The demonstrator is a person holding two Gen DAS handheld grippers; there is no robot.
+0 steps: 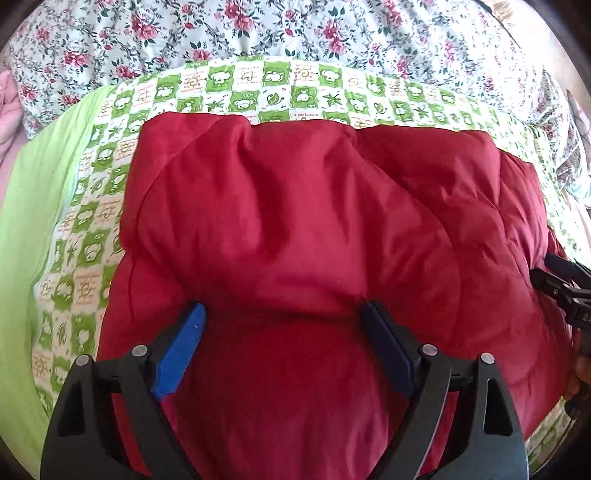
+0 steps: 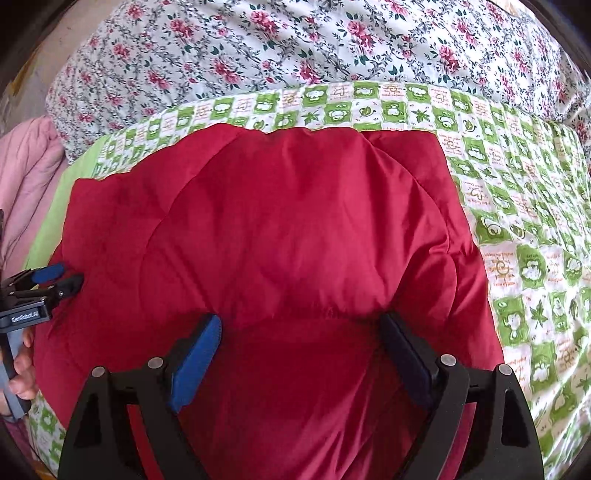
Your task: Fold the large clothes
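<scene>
Red, padded and quilted in broad curved panels, the garment (image 1: 314,221) is lying in a thick folded bundle across the middle of both wrist views (image 2: 277,229), its satin-like surface catching soft highlights and puckering into creases along a gathered seam near the lower centre. It is resting on a bed, over a green-and-white checked sheet (image 1: 92,206) printed with small animal heads and leaves; that sheet (image 2: 524,240) is showing bare along the right side of the right wrist view. A plain lime-green band (image 1: 33,192) is running down the left edge of the left view. Beyond the bundle, a floral quilt (image 1: 295,29) with pink roses on white is filling the upper part of each frame (image 2: 295,44), and a pink ribbed fabric (image 2: 26,173) is bunching at the left edge of the right view.

The left gripper (image 1: 284,325) is hovering over the garment's near part with its blue pads spread wide, clamping nothing. The right gripper (image 2: 301,332) is doing likewise, released, red cloth lying beneath the gap. Each gripper is peeking into the other's view at the side (image 1: 554,277) (image 2: 62,277), and a hand (image 2: 22,373) is gripping the handle at the lower left.
</scene>
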